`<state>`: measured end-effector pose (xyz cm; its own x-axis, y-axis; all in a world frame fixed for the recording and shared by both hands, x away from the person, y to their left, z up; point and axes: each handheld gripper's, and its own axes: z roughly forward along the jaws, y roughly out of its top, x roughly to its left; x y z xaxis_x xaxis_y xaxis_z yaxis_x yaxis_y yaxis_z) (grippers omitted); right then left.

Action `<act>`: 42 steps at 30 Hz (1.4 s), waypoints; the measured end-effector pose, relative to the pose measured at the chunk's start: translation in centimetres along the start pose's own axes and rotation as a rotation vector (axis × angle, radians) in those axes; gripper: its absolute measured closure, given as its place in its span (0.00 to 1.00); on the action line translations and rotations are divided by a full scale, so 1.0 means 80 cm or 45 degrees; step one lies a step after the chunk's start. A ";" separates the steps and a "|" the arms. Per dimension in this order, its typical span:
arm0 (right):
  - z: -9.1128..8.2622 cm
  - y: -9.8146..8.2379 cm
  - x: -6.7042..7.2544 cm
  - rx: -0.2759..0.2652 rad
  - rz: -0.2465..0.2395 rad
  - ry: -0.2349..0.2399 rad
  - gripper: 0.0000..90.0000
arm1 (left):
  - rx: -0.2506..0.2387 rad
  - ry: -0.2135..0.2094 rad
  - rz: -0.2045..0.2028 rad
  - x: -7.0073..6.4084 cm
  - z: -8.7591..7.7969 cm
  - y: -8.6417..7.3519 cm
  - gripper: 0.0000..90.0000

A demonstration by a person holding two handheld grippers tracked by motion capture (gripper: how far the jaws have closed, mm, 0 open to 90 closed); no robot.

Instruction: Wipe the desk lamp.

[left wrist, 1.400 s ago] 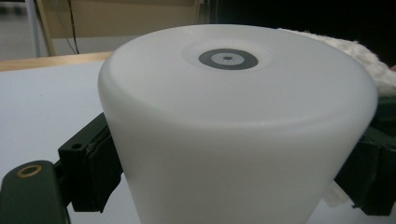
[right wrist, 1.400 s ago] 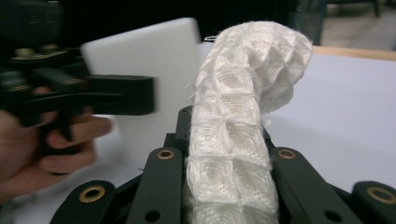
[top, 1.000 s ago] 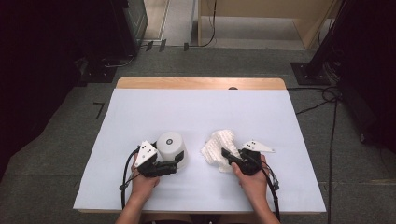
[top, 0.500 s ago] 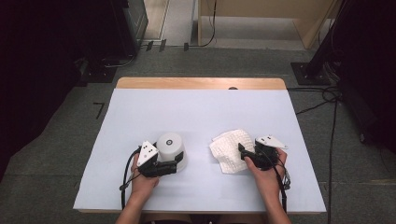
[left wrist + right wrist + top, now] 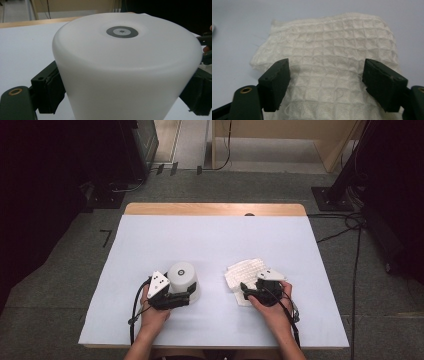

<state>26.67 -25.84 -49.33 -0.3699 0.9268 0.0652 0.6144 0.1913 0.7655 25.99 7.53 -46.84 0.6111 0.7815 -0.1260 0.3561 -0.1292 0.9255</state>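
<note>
A white cup (image 5: 181, 275) stands upside down on the white-covered table (image 5: 215, 240), with a grey ring on its upturned base (image 5: 122, 32). My left gripper (image 5: 187, 290) is shut on the cup (image 5: 125, 70), one jaw on each side. A white waffle-weave cloth (image 5: 245, 270) lies flat to the cup's right. My right gripper (image 5: 245, 291) hovers at the cloth's near edge. Its jaws have just been opening and now stand wide apart over the cloth (image 5: 329, 42), and its pads (image 5: 275, 82) do not press on the fabric.
A strip of bare wood (image 5: 215, 209) runs along the table's far edge. Beyond it is grey floor with cables (image 5: 350, 225) and dark equipment stands at both sides. The table's far half is white sheet.
The right gripper let go of the bunched cloth, swung right, then came back to its near edge. The cloth now lies flatter and slightly further right. The left gripper and cup stayed put.
</note>
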 end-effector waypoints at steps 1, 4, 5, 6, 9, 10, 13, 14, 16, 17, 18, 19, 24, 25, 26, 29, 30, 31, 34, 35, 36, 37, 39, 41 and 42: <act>0.001 0.000 -0.002 0.007 0.016 -0.007 0.19 | -0.002 0.001 -0.007 0.001 0.000 0.000 0.10; 0.002 0.000 -0.005 0.034 0.027 -0.050 0.11 | -0.001 0.003 -0.013 0.002 0.000 0.000 0.10; 0.003 -0.001 -0.005 0.052 0.036 -0.060 0.09 | -0.001 0.006 -0.018 0.002 -0.001 0.001 0.10; 0.007 -0.001 -0.005 0.071 0.046 -0.038 0.05 | -0.003 0.005 -0.026 0.002 -0.001 0.001 0.10; 0.012 -0.003 -0.003 0.088 0.014 -0.035 0.02 | -0.012 -0.006 -0.051 0.006 -0.002 0.001 0.10; 0.012 -0.003 -0.002 0.094 0.002 -0.044 0.02 | -0.015 -0.009 -0.066 0.006 -0.003 0.002 0.10; 0.012 -0.004 0.000 0.096 -0.014 -0.080 0.08 | -0.018 -0.008 -0.072 0.008 -0.003 0.002 0.10; 0.011 -0.004 0.000 0.094 -0.012 -0.083 0.12 | -0.016 -0.010 -0.073 0.008 -0.003 0.002 0.10; 0.009 -0.005 -0.002 0.076 -0.024 -0.074 0.24 | -0.016 -0.017 -0.075 0.008 -0.004 0.002 0.10; 0.007 -0.005 -0.003 0.063 -0.023 -0.072 0.33 | -0.017 -0.019 -0.072 0.007 -0.004 0.002 0.10; 0.005 -0.006 -0.005 0.049 -0.027 -0.075 0.46 | -0.021 -0.022 -0.073 0.007 -0.004 0.003 0.10; 0.002 -0.007 -0.008 0.033 -0.021 -0.087 0.59 | -0.023 -0.025 -0.075 0.006 -0.004 0.003 0.10; -0.005 -0.010 -0.023 -0.017 0.079 -0.071 0.85 | -0.033 -0.043 -0.088 0.006 -0.004 0.004 0.10; -0.009 -0.009 -0.020 -0.035 0.090 -0.055 0.85 | -0.039 -0.048 -0.091 0.006 -0.004 0.004 0.10; -0.013 -0.007 -0.014 -0.068 0.076 -0.041 0.85 | -0.048 -0.055 -0.097 0.006 -0.005 0.004 0.10; -0.020 0.002 0.018 -0.137 -0.023 -0.047 0.85 | -0.069 -0.078 -0.118 0.006 -0.006 0.006 0.10; -0.020 0.003 0.030 -0.146 -0.058 -0.048 0.85 | -0.076 -0.082 -0.119 0.005 -0.006 0.007 0.10; -0.018 0.004 0.042 -0.145 -0.080 -0.040 0.85 | -0.080 -0.091 -0.121 0.002 -0.007 0.008 0.10; -0.003 -0.002 0.072 -0.100 -0.127 0.015 0.85 | -0.087 -0.118 -0.103 -0.007 -0.007 0.012 0.10; 0.001 -0.004 0.081 -0.095 -0.138 0.045 0.85 | -0.087 -0.128 -0.087 -0.011 -0.006 0.013 0.10; 0.003 -0.006 0.090 -0.097 -0.154 0.074 0.85 | -0.085 -0.132 -0.078 -0.014 -0.005 0.013 0.10; 0.003 -0.006 0.099 -0.114 -0.170 0.114 0.85 | -0.077 -0.135 -0.066 -0.017 -0.004 0.013 0.10; -0.005 -0.003 0.111 -0.178 -0.174 0.232 0.85 | -0.062 -0.126 -0.041 -0.021 -0.001 0.011 0.10; -0.017 0.004 0.119 -0.241 -0.174 0.270 0.85 | -0.043 -0.130 -0.029 -0.023 0.001 0.010 0.10; -0.023 0.008 0.120 -0.275 -0.167 0.284 0.85 | -0.038 -0.134 -0.024 -0.025 0.002 0.009 0.10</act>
<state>22.22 -17.42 -47.07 -0.5937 0.8009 0.0775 0.3987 0.2092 0.8929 25.17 5.76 -45.99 0.6757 0.7151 -0.1789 0.3478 -0.0953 0.9327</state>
